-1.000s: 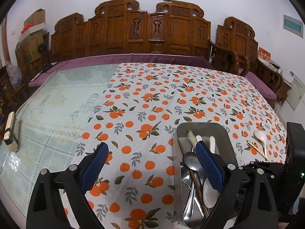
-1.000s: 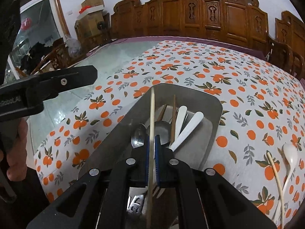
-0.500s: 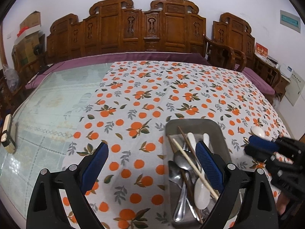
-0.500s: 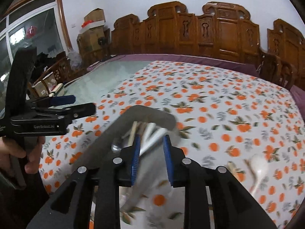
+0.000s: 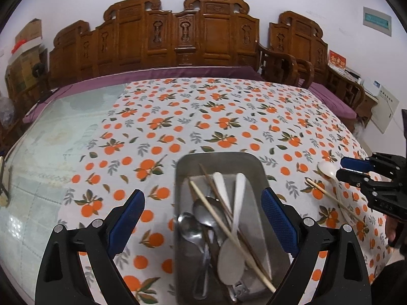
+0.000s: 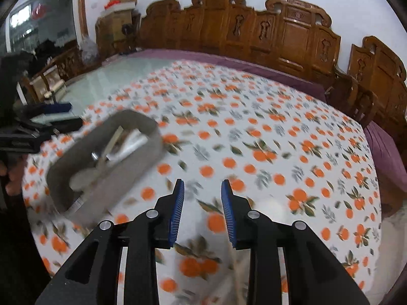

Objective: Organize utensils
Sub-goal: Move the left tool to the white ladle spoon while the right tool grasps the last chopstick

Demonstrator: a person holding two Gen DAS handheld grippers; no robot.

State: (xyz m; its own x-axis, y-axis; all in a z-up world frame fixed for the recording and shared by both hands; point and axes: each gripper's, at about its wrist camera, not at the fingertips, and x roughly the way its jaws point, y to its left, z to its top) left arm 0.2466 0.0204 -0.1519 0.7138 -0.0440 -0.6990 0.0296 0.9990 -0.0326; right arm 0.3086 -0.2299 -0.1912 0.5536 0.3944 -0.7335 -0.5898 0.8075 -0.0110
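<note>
Metal tray [image 5: 257, 175], lower centre, holds steel spoons [image 5: 195, 226], white plastic spoons [image 5: 230, 256] and pale chopsticks [image 5: 223, 226]; our left claw [image 5: 203, 221] and right claw [image 6: 200, 212] both gape empty.

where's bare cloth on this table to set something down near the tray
Free: the orange-print tablecloth beyond the metal tray, and the strip on its left toward the glass top. Crowded: the tray itself, and its right side, where a white spoon and chopstick lie.
</note>
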